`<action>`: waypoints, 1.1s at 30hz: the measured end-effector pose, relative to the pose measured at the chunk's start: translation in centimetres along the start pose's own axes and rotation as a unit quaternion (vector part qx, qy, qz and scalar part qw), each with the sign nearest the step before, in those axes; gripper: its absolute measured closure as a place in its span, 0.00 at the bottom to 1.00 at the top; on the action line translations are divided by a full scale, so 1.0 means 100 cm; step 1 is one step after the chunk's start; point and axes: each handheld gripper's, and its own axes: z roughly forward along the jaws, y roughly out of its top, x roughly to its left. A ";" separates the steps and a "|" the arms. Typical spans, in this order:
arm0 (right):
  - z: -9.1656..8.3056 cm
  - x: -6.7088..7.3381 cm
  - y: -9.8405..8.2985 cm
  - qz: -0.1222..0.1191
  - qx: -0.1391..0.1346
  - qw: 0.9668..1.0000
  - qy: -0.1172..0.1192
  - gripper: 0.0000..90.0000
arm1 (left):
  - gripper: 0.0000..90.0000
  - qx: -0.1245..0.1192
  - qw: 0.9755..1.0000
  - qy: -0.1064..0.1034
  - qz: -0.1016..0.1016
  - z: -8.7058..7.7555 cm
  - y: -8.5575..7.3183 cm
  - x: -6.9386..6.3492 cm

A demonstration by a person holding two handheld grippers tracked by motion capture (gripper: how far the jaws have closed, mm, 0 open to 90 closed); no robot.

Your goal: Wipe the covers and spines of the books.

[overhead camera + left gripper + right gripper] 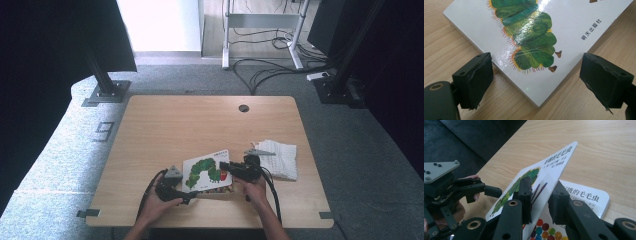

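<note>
Wooden table (165, 120), one, pale top with one round cable hole (243, 108) near its far edge. One picture book (207, 170) lies near the table's near edge, about midway along it; white glossy cover with a green caterpillar. Front cover (541, 176) is lifted and tilted up off the pages; underneath, one title page (587, 195) with printed characters and coloured dots shows. One white knitted cloth (280, 157) lies toward the table's right edge, just beside the book, flat.

Two grippers, one per hand. Left gripper (172, 189) sits at the book's near left corner; in the left gripper view its jaws stand wide apart, one on each side of the book's corner (536, 100), neither pad touching it, nothing held. Left hand (155, 205) grips it from the near edge.

Right gripper (235, 169) is at the book's right side; in the right gripper view its jaws are narrow, one on each face of the raised front cover's edge; left pad looks against the cover, right pad close behind it, small gap hard to judge. Right hand (256, 189) holds it. The left gripper (461, 191) also shows farther off in that view, beside the book's far corner, with its grey three-cornered plate on top.
</note>
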 end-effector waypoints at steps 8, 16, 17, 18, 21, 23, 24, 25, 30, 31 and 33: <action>-0.001 0.003 0.001 -0.011 -0.003 1.000 -0.003 0.81 | 0.13 0.007 1.000 0.005 0.010 0.001 0.000 -0.002; -0.002 0.007 0.002 -0.024 -0.004 1.000 -0.004 0.82 | 0.11 0.009 1.000 0.009 0.004 0.004 -0.001 -0.001; -0.002 0.007 0.002 -0.026 -0.005 1.000 -0.003 0.82 | 0.11 0.010 1.000 0.010 0.004 0.004 -0.001 0.000; -0.002 0.008 0.002 -0.028 -0.005 1.000 -0.003 0.83 | 0.10 0.010 1.000 0.010 0.004 0.005 -0.001 0.000; -0.003 0.010 0.003 -0.033 -0.008 0.999 -0.002 0.83 | 0.09 0.012 1.000 0.012 0.004 0.006 -0.001 0.000; -0.003 0.011 0.003 -0.042 -0.008 0.999 -0.004 0.83 | 0.08 0.012 1.000 0.011 0.004 0.007 -0.001 0.001; -0.004 0.012 0.003 -0.045 -0.009 0.999 -0.005 0.83 | 0.08 0.011 1.000 0.011 0.004 0.007 -0.001 0.001; -0.004 0.013 0.003 -0.046 -0.010 0.999 -0.004 0.83 | 0.08 0.010 1.000 0.010 0.003 0.007 -0.001 0.001; -0.006 0.015 0.004 -0.060 -0.017 0.998 -0.008 0.83 | 0.08 0.007 1.000 0.015 0.002 0.007 0.000 0.001; -0.006 0.016 0.004 -0.061 -0.020 0.998 -0.007 0.84 | 0.08 0.006 1.000 0.016 0.002 0.007 0.001 0.001; -0.008 0.017 0.005 -0.064 -0.025 0.998 -0.005 0.85 | 0.08 0.005 1.000 0.017 0.001 0.008 0.001 0.001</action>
